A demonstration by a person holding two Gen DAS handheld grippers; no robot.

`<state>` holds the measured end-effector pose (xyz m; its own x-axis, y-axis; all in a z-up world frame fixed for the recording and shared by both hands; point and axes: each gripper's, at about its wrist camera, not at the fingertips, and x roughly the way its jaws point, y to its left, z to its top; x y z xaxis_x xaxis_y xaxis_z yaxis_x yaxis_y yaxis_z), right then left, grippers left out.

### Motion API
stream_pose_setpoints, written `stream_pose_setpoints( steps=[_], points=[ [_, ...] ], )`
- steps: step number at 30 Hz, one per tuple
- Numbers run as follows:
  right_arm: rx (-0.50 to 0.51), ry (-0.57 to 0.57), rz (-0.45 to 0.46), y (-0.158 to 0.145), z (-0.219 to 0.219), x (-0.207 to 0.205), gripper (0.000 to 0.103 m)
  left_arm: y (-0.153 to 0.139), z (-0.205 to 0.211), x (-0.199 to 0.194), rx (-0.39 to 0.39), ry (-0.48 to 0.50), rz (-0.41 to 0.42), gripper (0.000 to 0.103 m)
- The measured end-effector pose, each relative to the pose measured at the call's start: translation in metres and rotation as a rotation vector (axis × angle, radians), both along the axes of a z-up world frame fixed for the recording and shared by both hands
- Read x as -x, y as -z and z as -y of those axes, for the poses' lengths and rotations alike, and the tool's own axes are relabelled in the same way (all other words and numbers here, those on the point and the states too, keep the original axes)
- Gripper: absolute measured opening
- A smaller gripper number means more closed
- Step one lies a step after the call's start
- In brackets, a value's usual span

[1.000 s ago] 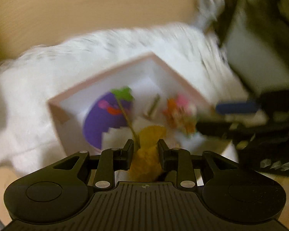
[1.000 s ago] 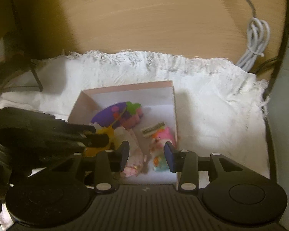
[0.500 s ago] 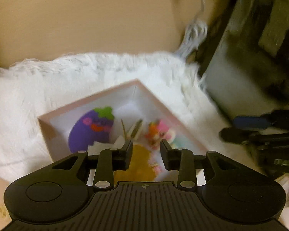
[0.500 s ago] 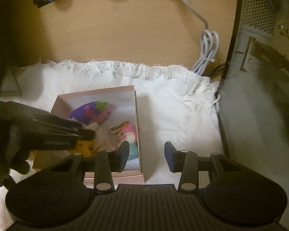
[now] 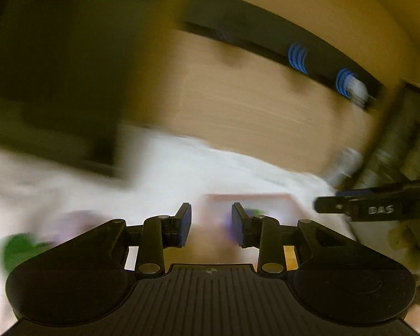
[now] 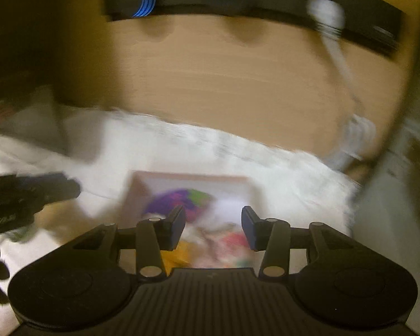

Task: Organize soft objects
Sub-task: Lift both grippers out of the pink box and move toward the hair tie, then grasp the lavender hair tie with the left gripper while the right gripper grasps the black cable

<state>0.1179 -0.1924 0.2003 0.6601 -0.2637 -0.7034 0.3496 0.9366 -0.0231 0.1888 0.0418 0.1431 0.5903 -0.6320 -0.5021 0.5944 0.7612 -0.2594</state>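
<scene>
Both views are blurred by motion. A pink box (image 6: pixel 190 177) lies on a white fluffy cloth (image 6: pixel 280 168). In it I see a purple eggplant plush (image 6: pixel 170 198), a yellow soft item (image 6: pixel 182 249) and a pink-red toy (image 6: pixel 232 240). My right gripper (image 6: pixel 213 225) is open and empty above the box's near side. My left gripper (image 5: pixel 211 222) is open and empty, left of the box (image 5: pixel 249 197). A blurred green and purple soft thing (image 5: pixel 19 247) lies on the cloth at the left. The right gripper shows in the left wrist view (image 5: pixel 378 205), the left gripper in the right wrist view (image 6: pixel 28 193).
The cloth lies on a wooden desk (image 6: pixel 224 84). A black bar with blue lights (image 6: pixel 238 2) runs along the back. A white cable (image 6: pixel 336 56) hangs at the right, beside a dark computer case (image 5: pixel 406 154).
My left gripper let go of the yellow item into the box, then drew back and swung left. My right gripper stayed open and pulled back; both views tilted up.
</scene>
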Motion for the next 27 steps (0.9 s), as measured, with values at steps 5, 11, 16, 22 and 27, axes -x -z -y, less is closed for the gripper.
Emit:
stream_pose_setpoints(
  steps=[5,11,16,22,27],
  points=[
    [-0.098,-0.203,-0.038,-0.002,-0.056,-0.071,0.049,-0.005,-0.054,-0.066,-0.101,-0.095,-0.128,0.035],
    [-0.097,-0.288,-0.033,0.003,-0.099,-0.105,0.049,0.017,-0.02,-0.144,-0.419,0.081,-0.217,0.035],
    [-0.095,-0.282,-0.054,0.012,-0.098,-0.105,0.049,0.056,0.023,-0.158,-0.696,0.23,-0.192,0.038],
    [-0.109,-0.241,-0.108,0.022,-0.086,-0.106,0.049,0.089,0.038,-0.195,-0.759,0.199,-0.226,0.038],
    [-0.17,-0.262,-0.17,0.025,-0.093,-0.123,0.049,0.097,0.009,-0.218,-0.613,0.189,-0.336,0.02]
  ],
)
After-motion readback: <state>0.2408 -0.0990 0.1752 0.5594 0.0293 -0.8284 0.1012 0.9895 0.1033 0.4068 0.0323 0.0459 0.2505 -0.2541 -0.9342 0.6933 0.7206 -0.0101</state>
